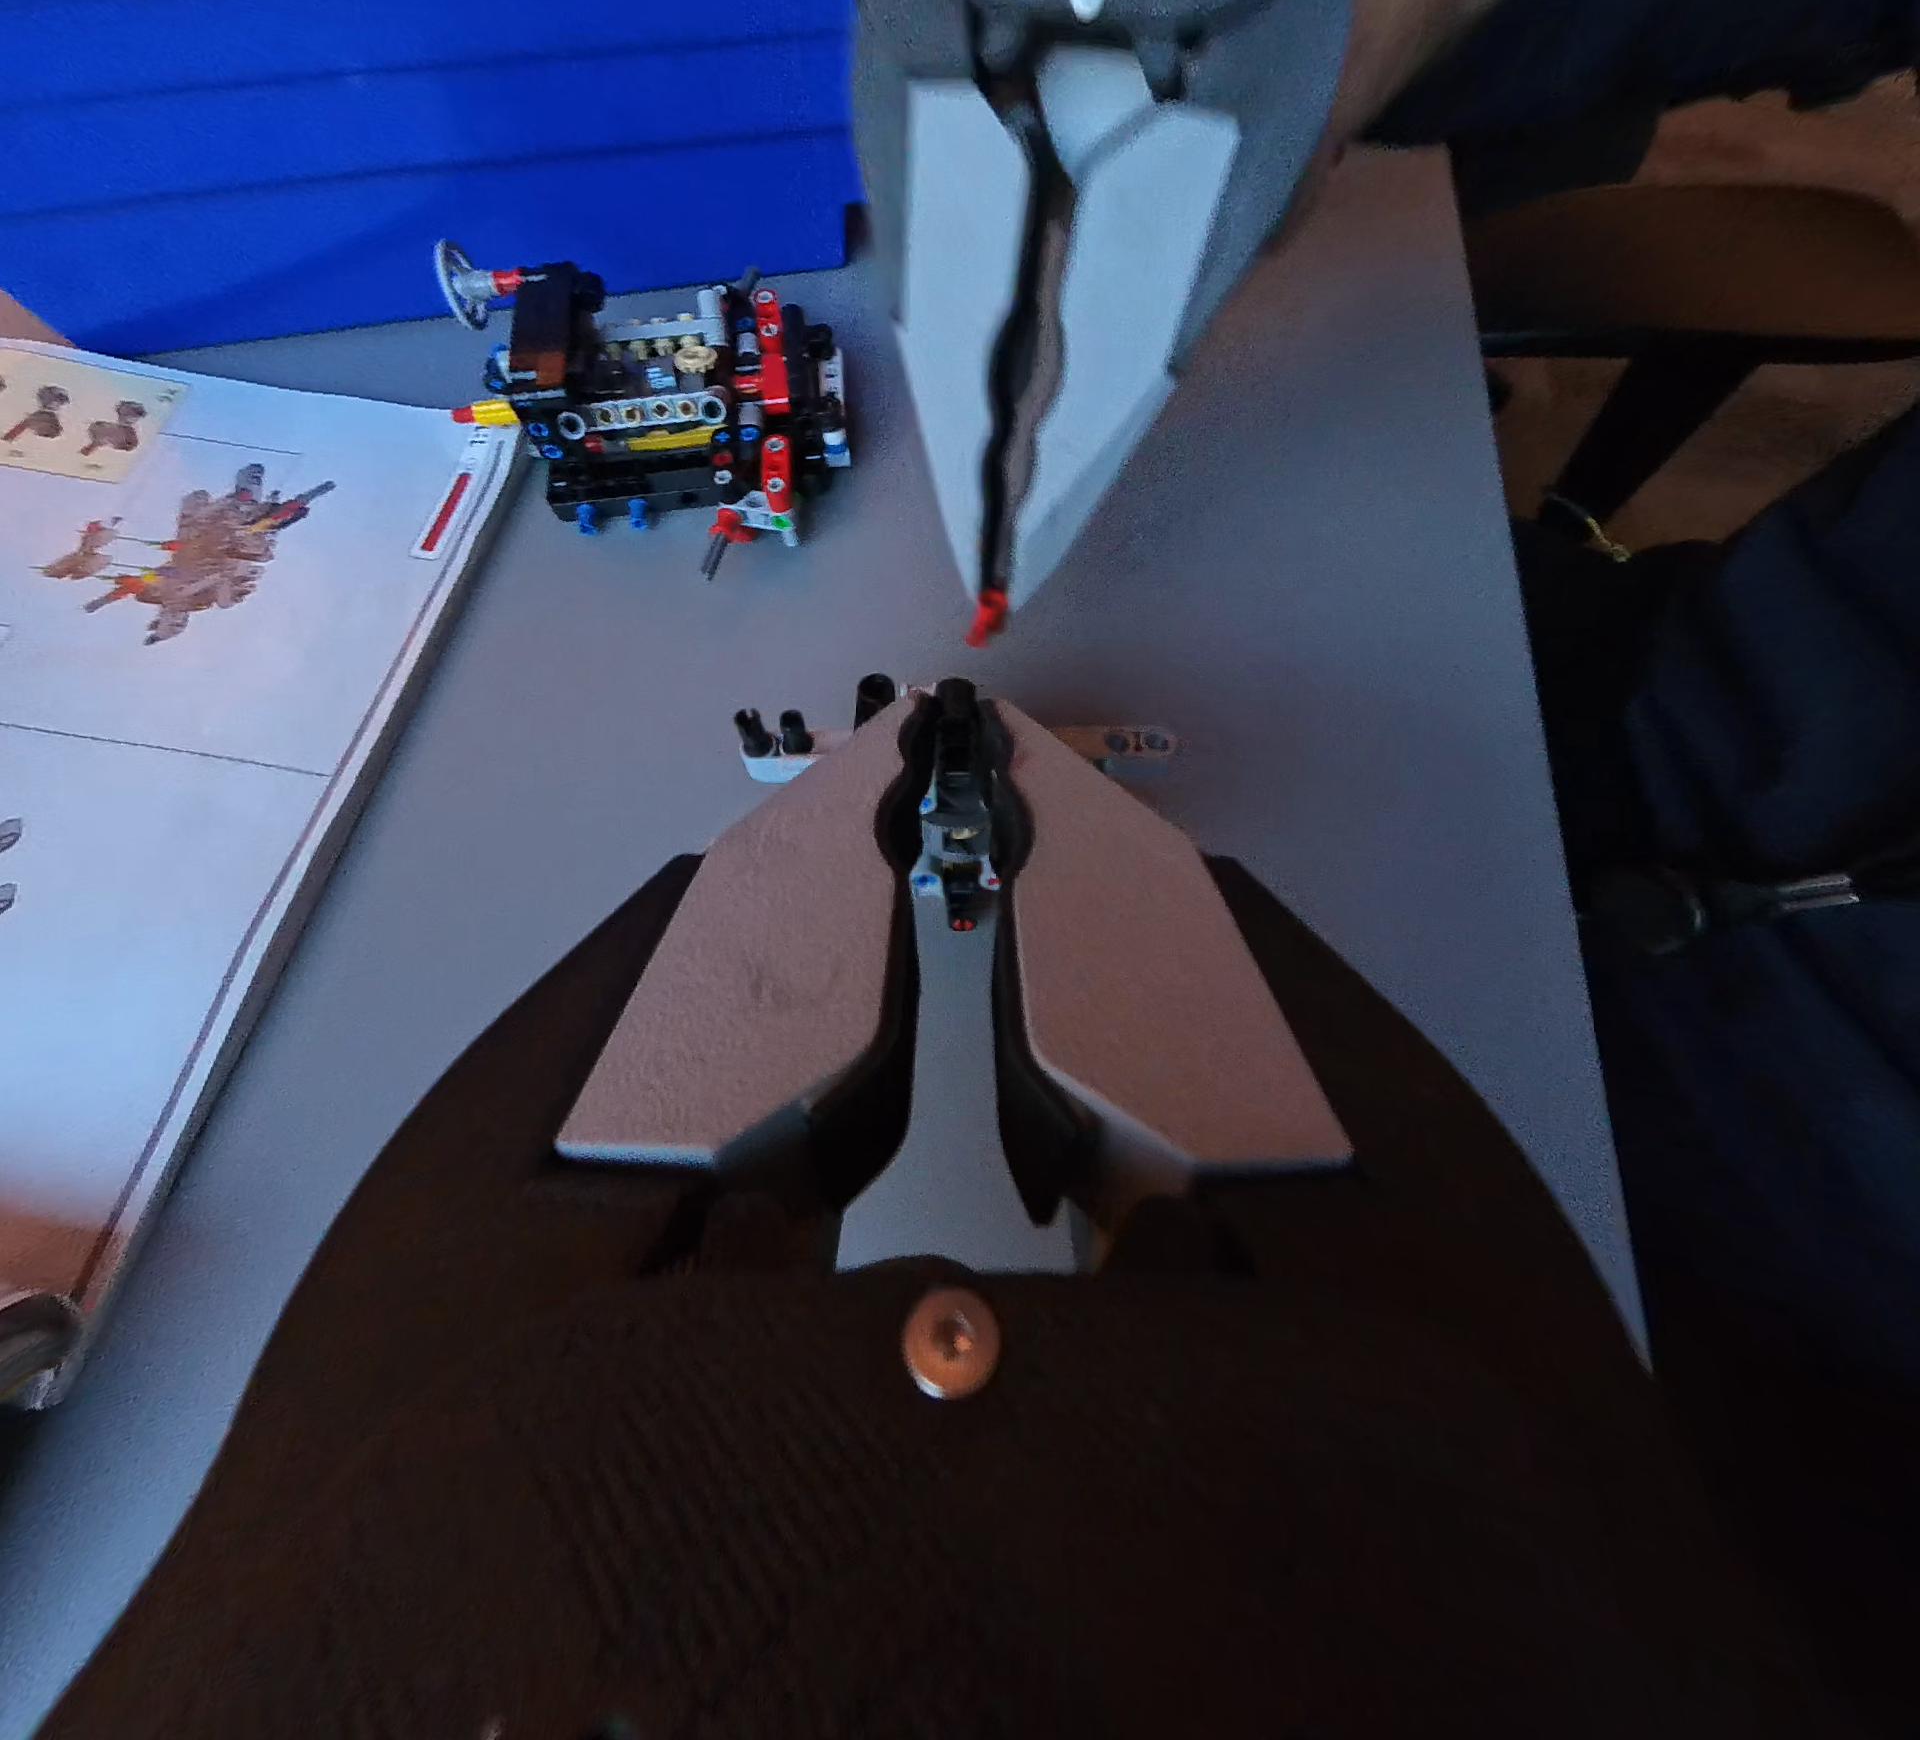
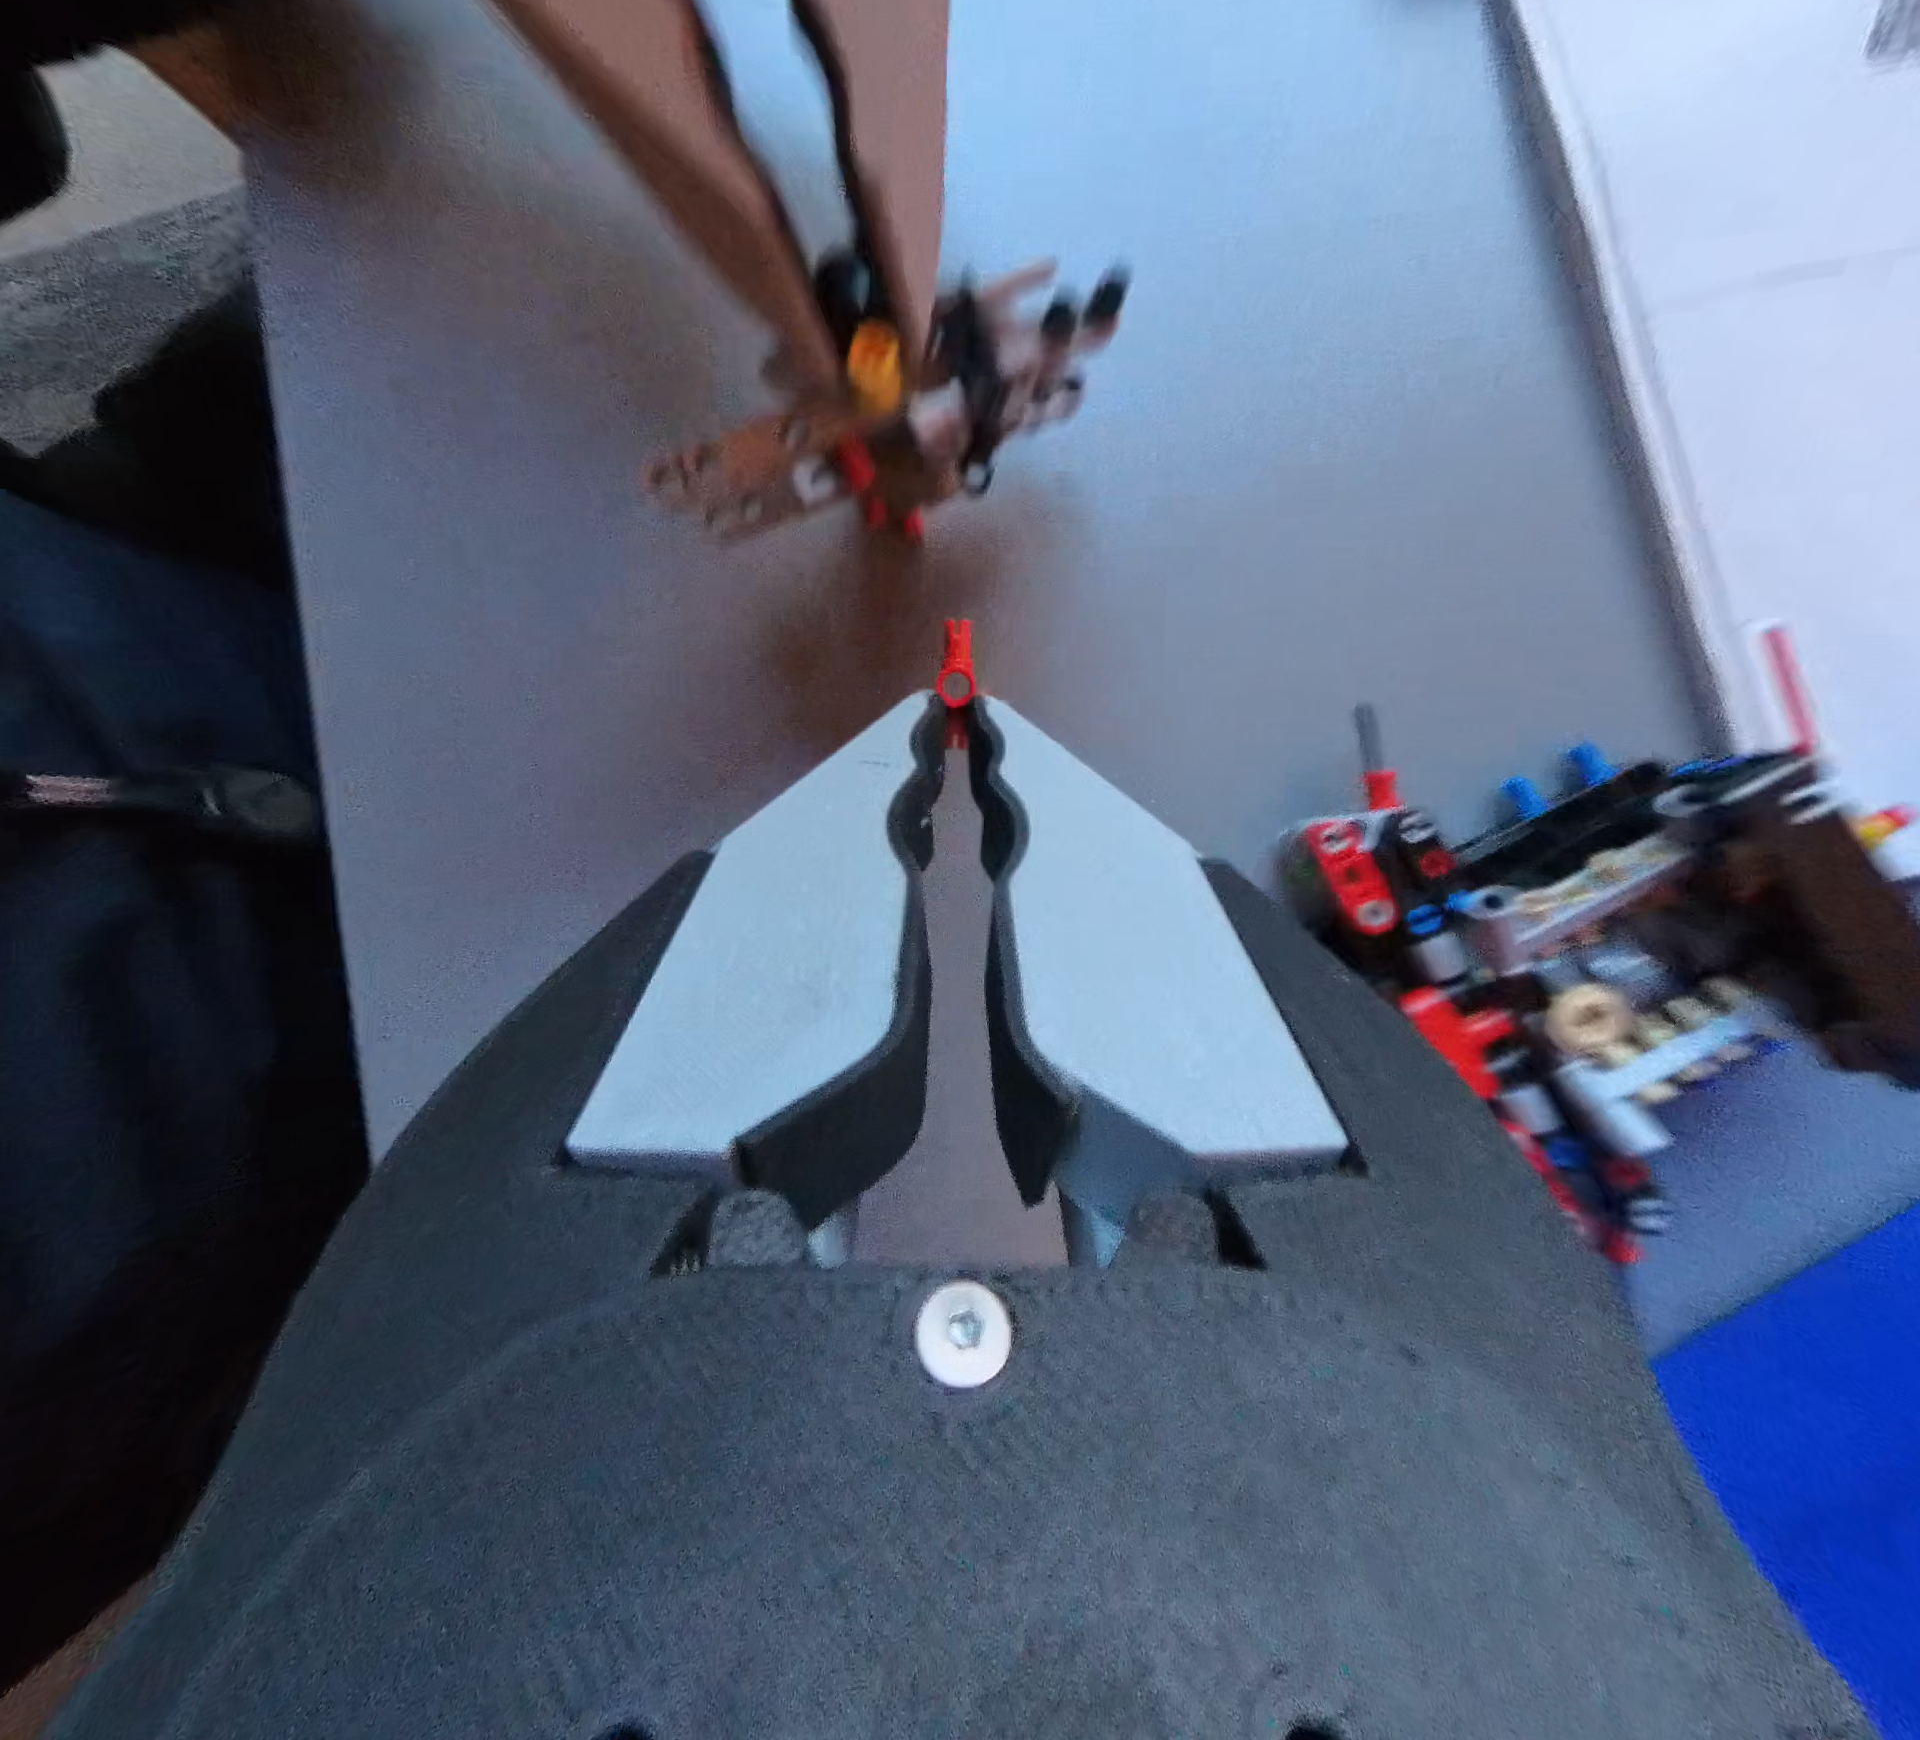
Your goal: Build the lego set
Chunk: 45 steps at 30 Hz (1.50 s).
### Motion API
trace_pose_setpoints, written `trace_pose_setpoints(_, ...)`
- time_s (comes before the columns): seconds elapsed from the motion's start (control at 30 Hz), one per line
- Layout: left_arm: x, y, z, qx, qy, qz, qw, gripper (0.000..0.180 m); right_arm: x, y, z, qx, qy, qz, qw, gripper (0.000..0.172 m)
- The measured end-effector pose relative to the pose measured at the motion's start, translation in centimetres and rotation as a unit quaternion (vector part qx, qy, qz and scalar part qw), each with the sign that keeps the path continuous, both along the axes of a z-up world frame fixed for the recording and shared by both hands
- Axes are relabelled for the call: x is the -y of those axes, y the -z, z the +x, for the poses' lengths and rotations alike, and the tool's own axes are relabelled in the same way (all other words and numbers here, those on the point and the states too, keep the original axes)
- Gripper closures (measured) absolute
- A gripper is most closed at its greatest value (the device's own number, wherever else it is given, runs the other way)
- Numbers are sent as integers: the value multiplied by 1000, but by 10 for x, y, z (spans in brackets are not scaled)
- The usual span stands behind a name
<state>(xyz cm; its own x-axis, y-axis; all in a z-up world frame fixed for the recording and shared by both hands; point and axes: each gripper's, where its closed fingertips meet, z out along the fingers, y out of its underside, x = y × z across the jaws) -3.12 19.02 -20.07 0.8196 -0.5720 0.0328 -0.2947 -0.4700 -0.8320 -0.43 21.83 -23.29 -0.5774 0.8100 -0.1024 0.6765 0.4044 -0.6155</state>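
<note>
1. Two grippers face each other above a grey table (image 1: 1299,495).
2. Left gripper (image 1: 954,703) is clamped on a small brick assembly (image 1: 956,817) (grey, black).
3. Right gripper (image 2: 956,701) pinches a red pin (image 2: 956,667) at its tips.
4. Bigger brick model (image 1: 675,412) sits beside a booklet (image 1: 208,651).

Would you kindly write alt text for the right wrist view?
The right gripper pinches a small red connector pin at its fingertips above a grey table. Opposite, the left gripper holds a blurred brick assembly; a larger brick model sits at right.
</note>
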Motion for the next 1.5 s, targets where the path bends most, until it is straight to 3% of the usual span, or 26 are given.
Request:
trace_pose_setpoints(0.1, -4, 0, 3, 43, 5, -10, 999, 176, 0, 41, 13, 20, 7, 48, 999, 167)
trace_pose_setpoints(0.3, -3, -1, 3, 107, 13, -3, 994, 176, 11, 36, 23, -5, -21, 37, 999, 148)
trace_pose_setpoints(0.47, 2, -2, 6, 116, 38, -1, 993, 176, 7, 32, 23, -60, -5, 22, 998, 148)
trace_pose_setpoints(0.6, -7, 3, 10, 121, 34, -7, 992, 176, 19, 38, 6, -38, -10, -22, 999, 143)
trace_pose_setpoints(0.7, -15, 5, 16, 132, 38, -14, 990, 175, 21, 39, 2, -57, -14, -25, 998, 146)
trace_pose_setpoints(0.77, -18, 5, 18, 138, 40, -17, 989, 176, 22, 40, 5, -64, -18, -33, 997, 167)
trace_pose_setpoints(0.97, -22, 11, 22, 162, 40, -36, 985, 174, 14, 38, 14, -52, 11, -71, 996, 168)
trace_pose_setpoints(1.1, -30, 23, 34, 119, 48, -78, 989, 172, -6, 6, 30, -83, 65, -163, 981, 169)
trace_pose_setpoints(1.2, -32, 36, 41, 40, 54, -74, 995, 155, -9, -12, 42, -69, 75, -252, 962, 170)
trace_pose_setpoints(1.33, -33, 33, 44, -108, 69, 6, 992, 164, -5, -8, 48, -6, 70, -306, 950, 169)
trace_pose_setpoints(1.4, -32, 28, 52, -165, 89, 53, 981, 175, -5, -5, 48, 27, 69, -320, 945, 169)
trace_pose_setpoints(1.5, -35, 28, 58, -248, 103, 89, 959, 176, -4, -4, 46, 57, 71, -338, 937, 169)
